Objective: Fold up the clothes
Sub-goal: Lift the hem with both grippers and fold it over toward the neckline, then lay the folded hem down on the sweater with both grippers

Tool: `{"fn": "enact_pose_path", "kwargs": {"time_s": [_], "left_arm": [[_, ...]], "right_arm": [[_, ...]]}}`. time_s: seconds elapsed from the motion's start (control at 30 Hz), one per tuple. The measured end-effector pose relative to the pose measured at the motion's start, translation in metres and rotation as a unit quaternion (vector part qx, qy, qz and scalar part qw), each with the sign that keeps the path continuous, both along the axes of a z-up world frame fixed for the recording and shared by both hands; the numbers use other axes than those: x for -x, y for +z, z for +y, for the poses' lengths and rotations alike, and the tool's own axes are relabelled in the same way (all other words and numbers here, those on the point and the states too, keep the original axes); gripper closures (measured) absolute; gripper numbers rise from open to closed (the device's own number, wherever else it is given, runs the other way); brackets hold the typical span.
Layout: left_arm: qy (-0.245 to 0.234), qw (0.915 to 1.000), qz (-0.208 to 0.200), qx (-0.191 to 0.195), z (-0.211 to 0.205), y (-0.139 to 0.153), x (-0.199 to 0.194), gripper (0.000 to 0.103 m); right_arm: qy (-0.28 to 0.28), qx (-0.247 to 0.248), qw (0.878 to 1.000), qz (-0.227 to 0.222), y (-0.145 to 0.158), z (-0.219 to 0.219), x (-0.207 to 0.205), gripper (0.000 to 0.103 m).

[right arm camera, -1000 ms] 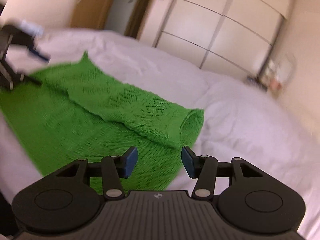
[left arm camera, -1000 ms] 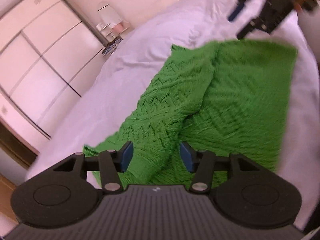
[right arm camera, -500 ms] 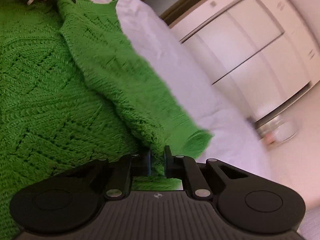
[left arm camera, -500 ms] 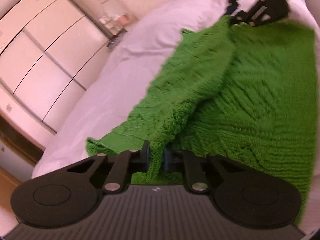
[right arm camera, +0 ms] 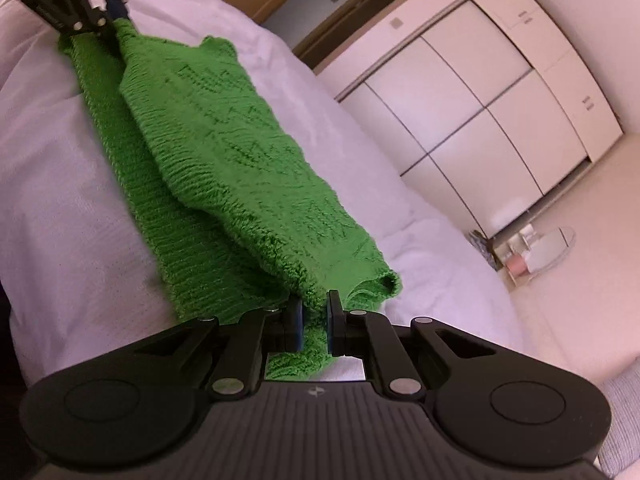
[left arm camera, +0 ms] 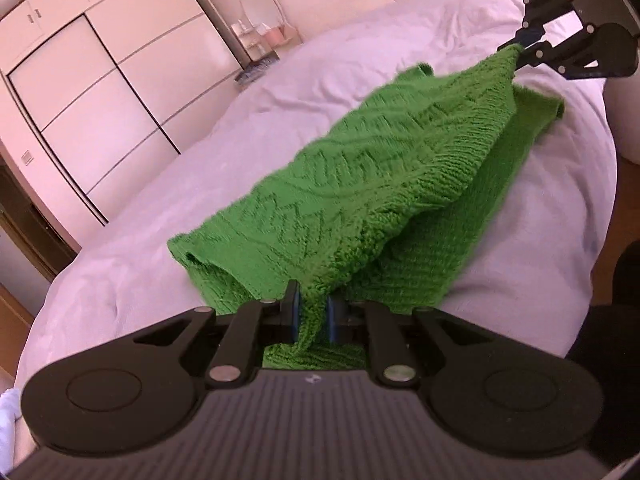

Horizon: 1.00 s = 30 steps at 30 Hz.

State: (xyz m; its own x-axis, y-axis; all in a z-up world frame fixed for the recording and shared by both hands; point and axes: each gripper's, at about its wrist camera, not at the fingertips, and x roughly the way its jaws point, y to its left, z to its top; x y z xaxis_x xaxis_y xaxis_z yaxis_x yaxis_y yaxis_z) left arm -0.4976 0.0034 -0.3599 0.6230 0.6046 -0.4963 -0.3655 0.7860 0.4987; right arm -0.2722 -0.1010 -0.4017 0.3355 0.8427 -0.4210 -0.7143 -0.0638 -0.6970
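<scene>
While the green knitted sweater (left arm camera: 384, 184) hangs stretched between your two hands above the white bed (left arm camera: 280, 92), your left gripper (left arm camera: 311, 318) has its jaws drawn nearly together, pinching a fold of the knit at one end. Your right gripper (right arm camera: 314, 322) does the same at the other end, its blue pads (right arm camera: 298, 326) pressed on the fabric. Both pairs of jaws have just closed onto the cloth. The sweater's upper layer is lifted off the bedding and sags in the middle, a lower layer trailing beneath it onto the cover. Behind the bed stands a white wardrobe (right arm camera: 480, 120) with sliding doors. No brand, label or lettering can be read on the sweater or either tool.
</scene>
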Motion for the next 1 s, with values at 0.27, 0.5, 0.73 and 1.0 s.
{"fn": "enact_pose_path", "kwargs": {"time_s": [0.27, 0.5, 0.73, 1.0], "left_arm": [[0.024, 0.9982, 0.018, -0.052, -0.003, -0.014, -0.012, 0.091], [0.017, 0.9963, 0.065, -0.053, -0.013, -0.034, -0.004, 0.087], [0.008, 0.9977, -0.02, 0.065, -0.001, 0.028, 0.028, 0.081], [0.037, 0.9854, -0.088, 0.141, 0.016, 0.032, -0.024, 0.082]], "right_arm": [[-0.019, -0.008, 1.0, 0.003, 0.001, 0.013, -0.01, 0.095], [-0.025, 0.022, 0.999, 0.0, -0.03, 0.011, -0.001, 0.089], [-0.064, 0.015, 0.989, 0.132, 0.013, -0.014, -0.022, 0.066], [-0.079, -0.067, 0.895, 0.435, 0.06, 0.014, -0.055, 0.058]]}}
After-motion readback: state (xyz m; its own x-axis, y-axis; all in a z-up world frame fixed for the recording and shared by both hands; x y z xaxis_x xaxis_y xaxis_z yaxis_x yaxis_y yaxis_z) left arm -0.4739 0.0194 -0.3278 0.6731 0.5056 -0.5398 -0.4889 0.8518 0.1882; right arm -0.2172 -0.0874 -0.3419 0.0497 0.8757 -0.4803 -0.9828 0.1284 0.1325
